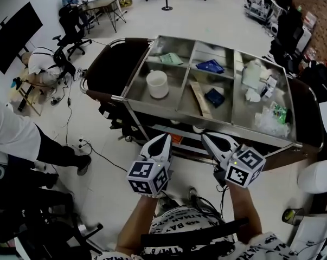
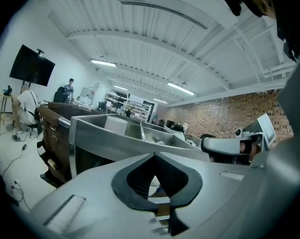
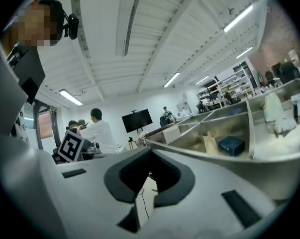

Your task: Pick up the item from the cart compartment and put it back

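While both tools hang just short of the near rim of the cart [image 1: 206,121], the left hand-held gripper [image 1: 164,138] and right hand-held gripper [image 1: 206,138] are clenched on nothing, likely poised to reach. Every item lies inside the cart: a white cup [image 1: 157,84] near-left, a dark blue box [image 1: 214,97] beside a tan strip [image 1: 200,99] mid-cart. Which one is meant I cannot tell. The near rim bars a level reach, while a seated person [image 1: 41,64] sits well beyond the cart's left end.

A pale glossy floor [image 1: 206,20] is stretching across the room, with cables [image 1: 69,115] trailing over it near a black screen [image 1: 14,34]. Desks [image 1: 101,1] and black office chairs [image 1: 71,34] are standing at the far side. A brick wall [image 2: 229,113] is running beneath a white ribbed ceiling [image 2: 164,44], where strip lights [image 2: 180,87] are glowing.
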Available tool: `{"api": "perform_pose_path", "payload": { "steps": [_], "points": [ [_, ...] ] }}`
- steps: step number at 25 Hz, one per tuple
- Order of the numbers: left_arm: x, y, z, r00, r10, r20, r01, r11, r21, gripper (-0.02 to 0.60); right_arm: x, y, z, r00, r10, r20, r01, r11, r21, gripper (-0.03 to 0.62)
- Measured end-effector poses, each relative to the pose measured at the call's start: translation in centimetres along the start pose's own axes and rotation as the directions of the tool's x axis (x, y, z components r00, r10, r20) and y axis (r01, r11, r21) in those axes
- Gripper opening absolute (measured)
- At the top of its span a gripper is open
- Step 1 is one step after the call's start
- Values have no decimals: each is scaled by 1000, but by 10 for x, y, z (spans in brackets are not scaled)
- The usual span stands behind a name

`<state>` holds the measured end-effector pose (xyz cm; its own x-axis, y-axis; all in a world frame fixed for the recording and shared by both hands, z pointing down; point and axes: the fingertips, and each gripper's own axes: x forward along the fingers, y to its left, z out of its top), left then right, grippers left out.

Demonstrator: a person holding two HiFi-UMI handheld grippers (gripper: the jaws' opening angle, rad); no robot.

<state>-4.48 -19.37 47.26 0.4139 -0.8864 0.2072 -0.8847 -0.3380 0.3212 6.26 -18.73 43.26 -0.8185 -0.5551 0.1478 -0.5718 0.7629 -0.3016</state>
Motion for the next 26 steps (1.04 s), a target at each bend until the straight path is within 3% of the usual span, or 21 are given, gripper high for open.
{"api": "perform_pose_path", "payload": {
  "steps": [8, 17, 26],
  "points": [
    [-15, -13, -10, 1000, 6, -5, -6, 1000, 8, 0, -6, 11, -38, 999, -27, -19, 28, 999, 41, 5],
    [-29, -23, 0, 999, 5, 42, -5, 1000, 13, 0, -15, 20, -34, 998, -52, -29, 51, 998, -28, 5],
    [-38, -24, -1, 999, -2, 36, 2, 1000, 12, 0, -11, 35, -37, 998, -43, -44, 41, 998, -52, 5]
  ]
}}
